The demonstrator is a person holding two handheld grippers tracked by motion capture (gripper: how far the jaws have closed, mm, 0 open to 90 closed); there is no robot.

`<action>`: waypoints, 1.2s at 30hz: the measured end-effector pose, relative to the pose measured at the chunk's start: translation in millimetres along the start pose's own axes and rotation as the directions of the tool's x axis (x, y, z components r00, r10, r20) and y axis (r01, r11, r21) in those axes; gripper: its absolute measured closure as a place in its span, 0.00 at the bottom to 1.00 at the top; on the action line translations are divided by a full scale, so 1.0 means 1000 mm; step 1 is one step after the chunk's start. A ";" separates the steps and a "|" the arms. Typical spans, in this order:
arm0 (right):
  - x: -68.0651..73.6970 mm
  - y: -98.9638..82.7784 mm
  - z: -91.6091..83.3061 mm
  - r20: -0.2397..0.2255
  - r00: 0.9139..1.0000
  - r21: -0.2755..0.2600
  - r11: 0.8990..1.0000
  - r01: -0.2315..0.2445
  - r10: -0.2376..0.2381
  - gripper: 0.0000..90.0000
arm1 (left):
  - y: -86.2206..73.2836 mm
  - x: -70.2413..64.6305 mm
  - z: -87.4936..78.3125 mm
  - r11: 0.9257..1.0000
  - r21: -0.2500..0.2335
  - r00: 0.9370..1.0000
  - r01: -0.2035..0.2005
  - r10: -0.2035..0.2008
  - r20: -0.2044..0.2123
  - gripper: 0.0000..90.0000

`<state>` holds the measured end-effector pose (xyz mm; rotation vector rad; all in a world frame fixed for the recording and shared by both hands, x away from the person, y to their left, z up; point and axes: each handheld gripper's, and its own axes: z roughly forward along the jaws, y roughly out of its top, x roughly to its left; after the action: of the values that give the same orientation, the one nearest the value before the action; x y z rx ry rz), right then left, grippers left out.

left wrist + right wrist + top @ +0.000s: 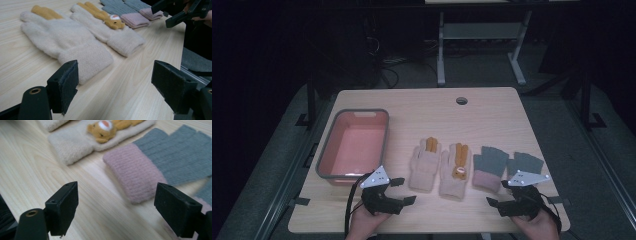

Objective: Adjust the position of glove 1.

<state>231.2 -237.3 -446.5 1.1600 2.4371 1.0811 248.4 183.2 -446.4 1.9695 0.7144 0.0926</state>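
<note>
Left gripper (404, 191): we hold it near the table's (492, 112) front edge, left of centre, jaws spread wide with nothing between them. In its own view (115, 87) the pads frame bare wood, and the cuff of the plain cream glove (62, 40) lies just beyond the left pad, apart from it.

Right gripper (498, 193): we hold it near the front right corner, jaws likewise apart and empty. In its own view (116, 207) the pink cuff of the left grey glove (140, 171) lies just ahead, between the two pads' lines but short of them, not touched.

Gloves, four in a row across the table's middle, cuffs toward the front edge:
- plain cream glove (424, 162), orange fingers, nearest the left gripper;
- cream glove with a bear figure (455, 170), beside the first and close against it;
- left grey glove (488, 166), pink cuff, just ahead of the right gripper;
- right grey glove (526, 162), its cuff partly behind the right gripper's grey plate.

Pink tub with grey rim (332, 172): stands along the table's left edge, just behind the left gripper, well apart from the gloves.
</note>
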 end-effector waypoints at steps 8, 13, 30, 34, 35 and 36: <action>0.008 0.005 0.006 -0.026 0.999 0.022 0.999 0.040 -0.039 0.23 | 0.001 -0.007 0.001 1.000 0.001 1.000 -0.030 0.030 0.005 0.24; 0.010 0.010 0.005 -0.031 0.999 0.004 0.999 0.037 -0.037 0.23 | 0.000 -0.008 0.002 0.999 0.007 0.999 -0.038 0.038 0.008 0.24; 0.025 0.069 0.023 -0.115 0.979 0.074 0.981 0.177 -0.168 0.22 | 0.001 -0.002 -0.007 0.999 -0.035 1.000 0.017 -0.016 0.025 0.24; 0.029 0.091 0.029 -0.126 0.971 0.083 0.973 0.216 -0.205 0.23 | 0.002 -0.004 -0.008 0.999 -0.043 1.000 -0.011 0.011 0.011 0.24; 0.029 0.091 0.029 -0.126 0.971 0.083 0.973 0.216 -0.205 0.23 | 0.002 -0.004 -0.008 0.999 -0.043 1.000 -0.011 0.011 0.011 0.24; 0.029 0.100 0.033 -0.132 0.967 0.088 0.970 0.229 -0.216 0.24 | 0.002 -0.005 -0.007 0.999 -0.038 1.000 -0.013 0.013 0.013 0.24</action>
<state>285.2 -156.7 -396.4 0.8420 2.6675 0.9955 243.2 185.8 -439.7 1.9371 0.6865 0.1002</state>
